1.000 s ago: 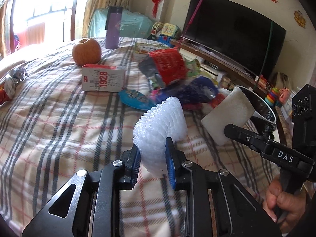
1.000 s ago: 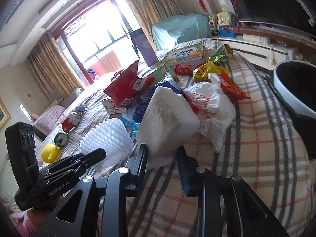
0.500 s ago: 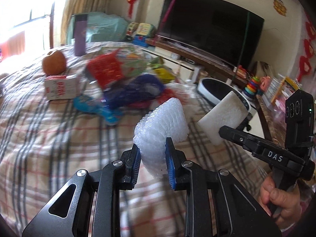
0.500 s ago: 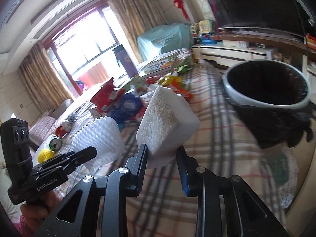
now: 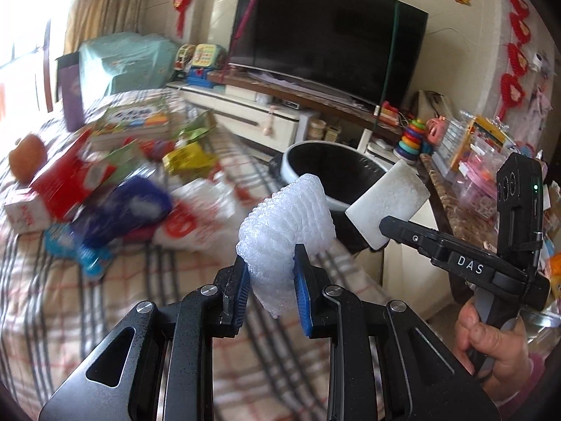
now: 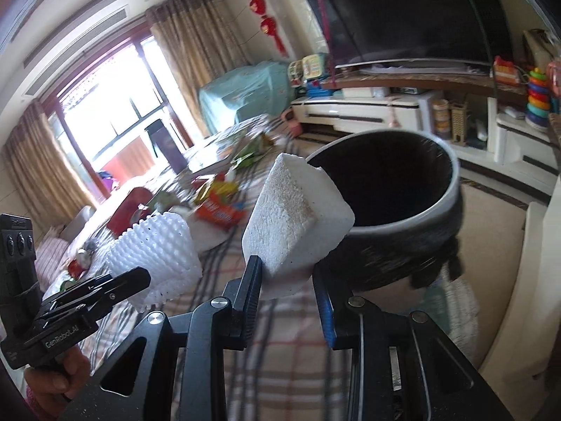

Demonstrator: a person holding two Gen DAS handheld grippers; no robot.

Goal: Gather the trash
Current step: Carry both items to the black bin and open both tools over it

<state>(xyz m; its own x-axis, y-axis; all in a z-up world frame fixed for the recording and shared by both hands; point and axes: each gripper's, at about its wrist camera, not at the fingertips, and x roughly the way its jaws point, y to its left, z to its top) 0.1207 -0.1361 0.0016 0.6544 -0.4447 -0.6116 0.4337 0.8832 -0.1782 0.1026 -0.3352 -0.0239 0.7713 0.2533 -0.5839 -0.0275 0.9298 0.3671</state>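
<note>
My left gripper (image 5: pixel 271 277) is shut on a white foam fruit net (image 5: pixel 285 217) and holds it above the plaid bed. My right gripper (image 6: pixel 289 286) is shut on a white foam block (image 6: pixel 298 224) and holds it just before the rim of a round trash bin (image 6: pixel 420 217) lined with a black bag. In the left wrist view the foam block (image 5: pixel 387 203) is beside the bin (image 5: pixel 291 163), to the right of the net. The net also shows in the right wrist view (image 6: pixel 157 249), at the left.
A blurred heap of wrappers, a blue bag (image 5: pixel 122 210), a red packet (image 5: pixel 66 179) and a white plastic bag (image 5: pixel 196 217) lies on the plaid bedspread (image 5: pixel 70 298). An apple (image 5: pixel 26 156) sits far left. A TV (image 5: pixel 329 38) and low cabinet stand behind the bin.
Both grippers have swung right with their foam pieces, away from the heap of wrappers and toward the trash bin, which now looms close ahead. Neither grip has changed.
</note>
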